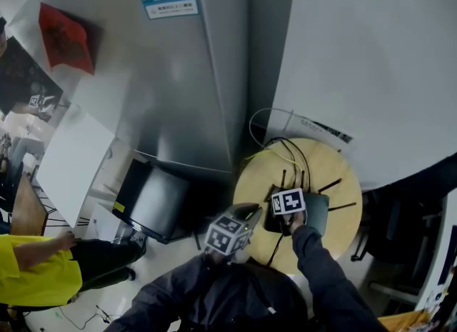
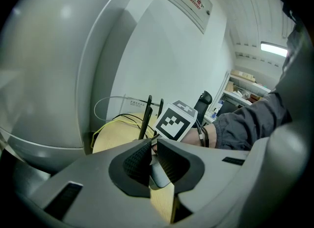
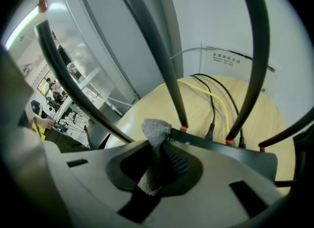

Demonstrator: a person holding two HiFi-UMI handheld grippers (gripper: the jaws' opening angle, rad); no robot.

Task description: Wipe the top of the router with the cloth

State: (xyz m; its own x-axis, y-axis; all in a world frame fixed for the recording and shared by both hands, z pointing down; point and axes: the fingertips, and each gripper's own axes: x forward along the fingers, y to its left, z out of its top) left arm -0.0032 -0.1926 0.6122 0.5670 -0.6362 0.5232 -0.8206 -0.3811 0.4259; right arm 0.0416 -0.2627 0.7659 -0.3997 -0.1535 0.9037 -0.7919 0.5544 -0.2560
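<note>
A black router (image 1: 316,213) with several upright antennas sits on a small round wooden table (image 1: 314,166). My right gripper (image 1: 285,208) hovers over the router's left end and is shut on a grey cloth (image 3: 156,133). In the right gripper view the cloth sticks out past the jaws, just in front of the router's (image 3: 223,147) back edge and its antennas (image 3: 164,70). My left gripper (image 1: 250,216) hangs at the table's left rim. Its jaws (image 2: 151,161) are shut with nothing between them, and they point toward the right gripper's marker cube (image 2: 175,120).
Yellow and black cables (image 3: 216,102) run from the router's back across the table. A tall silver cabinet (image 1: 186,73) and a white curved wall (image 1: 371,59) stand behind. A black box (image 1: 153,198) sits on the floor at left, near a person in yellow (image 1: 36,277).
</note>
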